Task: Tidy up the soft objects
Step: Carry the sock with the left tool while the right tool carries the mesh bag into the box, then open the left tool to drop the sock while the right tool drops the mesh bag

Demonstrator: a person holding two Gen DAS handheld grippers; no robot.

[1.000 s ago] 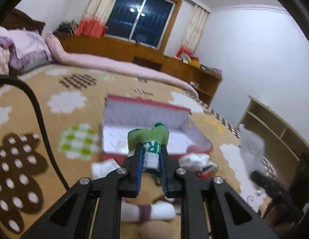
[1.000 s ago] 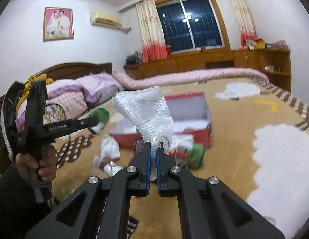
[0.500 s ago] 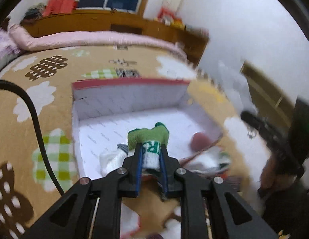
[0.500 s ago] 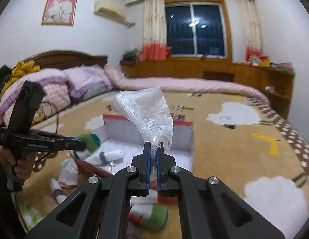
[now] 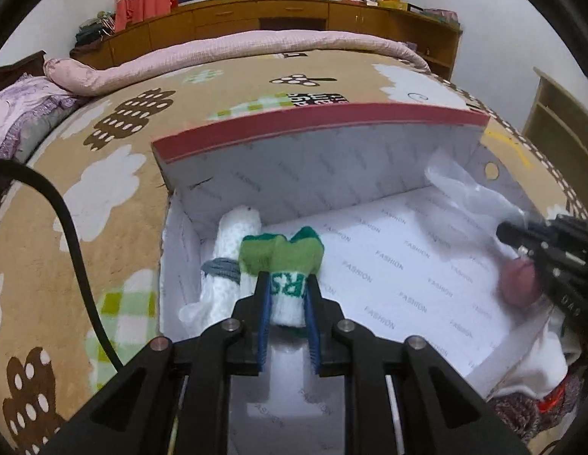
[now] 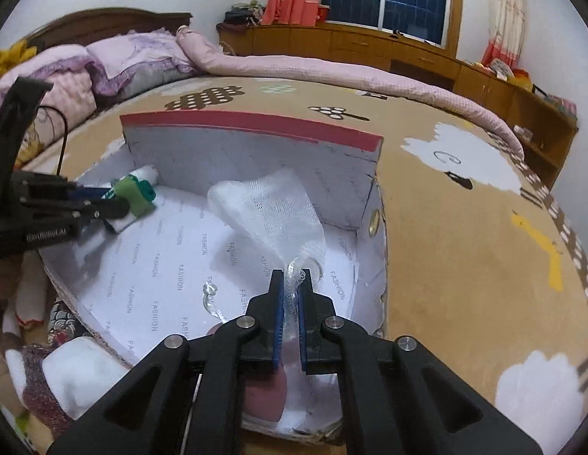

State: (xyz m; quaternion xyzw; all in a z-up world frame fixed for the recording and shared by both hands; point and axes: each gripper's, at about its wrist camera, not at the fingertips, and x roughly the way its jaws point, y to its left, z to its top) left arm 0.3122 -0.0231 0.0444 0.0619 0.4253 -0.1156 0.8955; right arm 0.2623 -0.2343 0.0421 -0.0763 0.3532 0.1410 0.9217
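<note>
An open red-edged cardboard box (image 5: 331, 174) (image 6: 256, 151) with white "FASHION" lining lies on the bed. My left gripper (image 5: 288, 284) is shut on a rolled green-and-white sock (image 5: 282, 261), held over the box's left end; the sock (image 6: 136, 193) also shows in the right wrist view. A white sock roll with a grey band (image 5: 229, 258) lies in the box beside it. My right gripper (image 6: 290, 284) is shut on a white mesh bag (image 6: 271, 208) over the box's right half; the mesh bag (image 5: 464, 193) appears at right in the left wrist view. A pink ball (image 5: 519, 284) rests under the right gripper.
More socks and soft items (image 6: 66, 371) lie on the tan patterned bedspread (image 6: 464, 246) in front of the box. A pink rolled quilt (image 5: 218, 53) and pillows (image 6: 134, 53) sit at the far side. Wooden cabinets (image 5: 294, 19) line the wall.
Both grippers have moved forward and down from above the bedspread to over the inside of the box, carrying the green sock and the mesh bag. Both views have tilted down.
</note>
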